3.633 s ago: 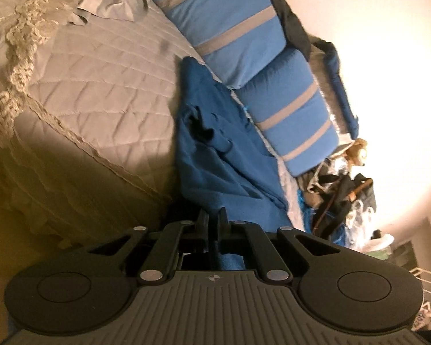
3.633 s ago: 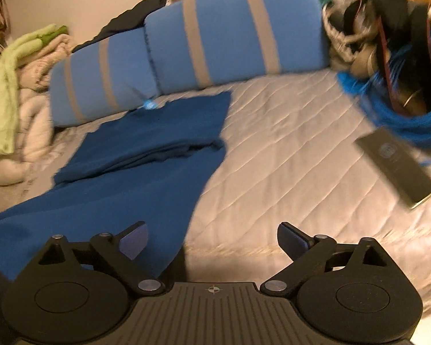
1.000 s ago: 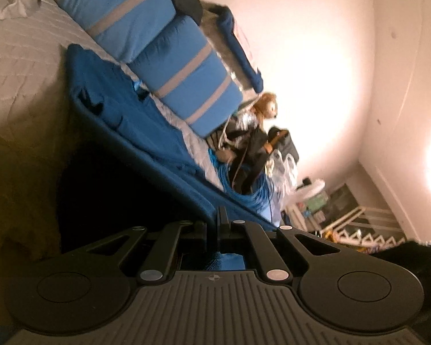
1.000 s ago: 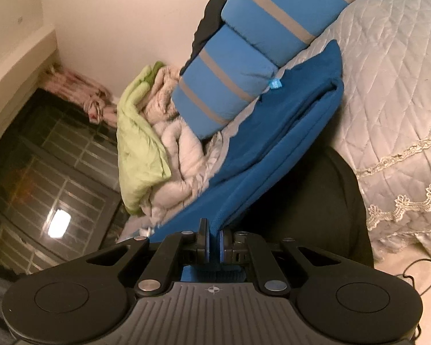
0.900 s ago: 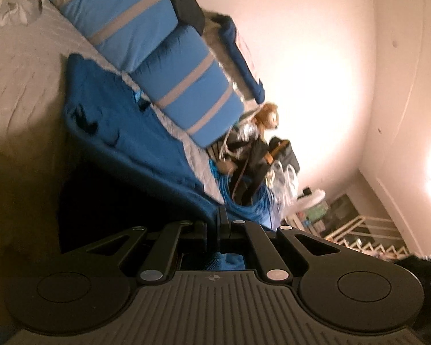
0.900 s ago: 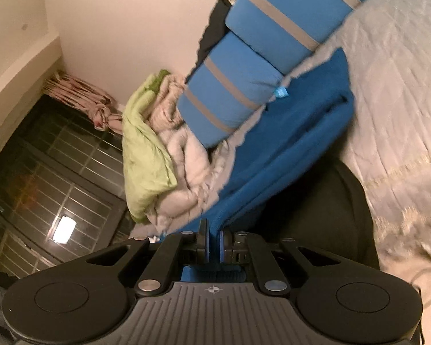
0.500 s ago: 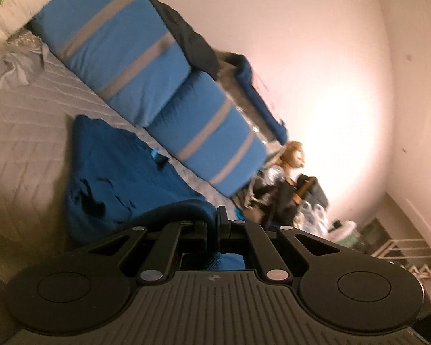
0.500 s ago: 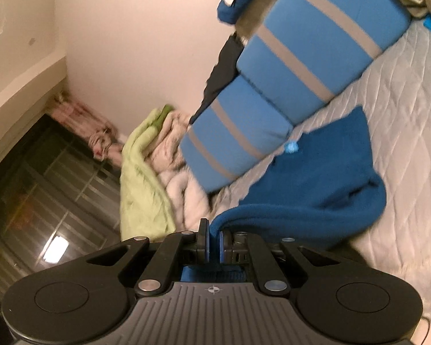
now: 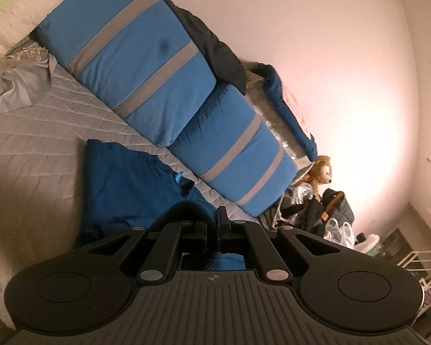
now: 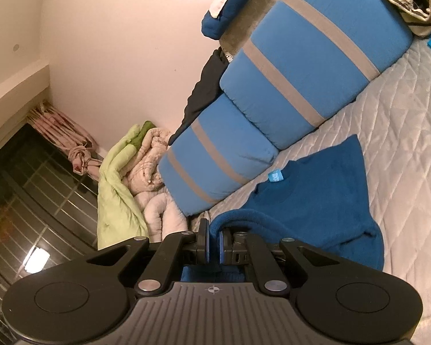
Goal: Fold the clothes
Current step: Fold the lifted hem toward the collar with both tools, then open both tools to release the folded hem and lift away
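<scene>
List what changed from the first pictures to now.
The right tongs, open at first, closed on the blue shirt's edge. Both tongs lifted the edge and carried it toward the striped pillows, doubling the shirt over. The left tongs stayed clamped; pillows and bedspread unchanged.

shirt (image 9: 123, 181) on bed (image 9: 28, 155) (before pillows (image 9: 146, 66))

Both wrist views sit low over the bed (image 9: 28, 143), rolled opposite ways, sharing pillows (image 10: 301, 66) ahead.

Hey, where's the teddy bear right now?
In the left wrist view, the teddy bear sits at right, against the wall, just past the end of the striped blue pillows.
</scene>
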### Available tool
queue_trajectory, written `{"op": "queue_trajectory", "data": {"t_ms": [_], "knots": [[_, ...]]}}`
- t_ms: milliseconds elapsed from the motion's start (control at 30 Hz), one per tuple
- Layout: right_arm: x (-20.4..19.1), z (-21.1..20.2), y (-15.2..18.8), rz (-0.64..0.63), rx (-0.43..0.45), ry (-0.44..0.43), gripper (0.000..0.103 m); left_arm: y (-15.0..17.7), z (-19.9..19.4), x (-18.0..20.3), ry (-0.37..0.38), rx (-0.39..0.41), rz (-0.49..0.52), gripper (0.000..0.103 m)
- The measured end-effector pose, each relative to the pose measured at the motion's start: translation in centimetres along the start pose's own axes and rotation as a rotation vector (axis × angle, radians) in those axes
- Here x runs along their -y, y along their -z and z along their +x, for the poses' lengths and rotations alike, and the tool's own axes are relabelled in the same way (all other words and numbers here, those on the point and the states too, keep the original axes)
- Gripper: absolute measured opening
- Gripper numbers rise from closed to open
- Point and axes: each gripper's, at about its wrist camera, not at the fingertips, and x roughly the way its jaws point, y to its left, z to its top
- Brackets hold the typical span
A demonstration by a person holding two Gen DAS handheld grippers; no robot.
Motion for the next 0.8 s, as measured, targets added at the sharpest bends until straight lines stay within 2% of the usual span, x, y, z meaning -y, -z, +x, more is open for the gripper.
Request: {"op": "queue_trajectory", "data": {"t_ms": [400,800], "knots": [[2.9,3.6,-3.5,0.030,0.033,0.053,0.009,-3.6,4.6,-1.1,-0.029,-0.017,-0.009,0.006],[6.4,8.7,-7.1,0.040,0.020,0.115,0.009,-6.9,10.5,-3.9,-0.085,-0.044,-0.041,0.006]]}}
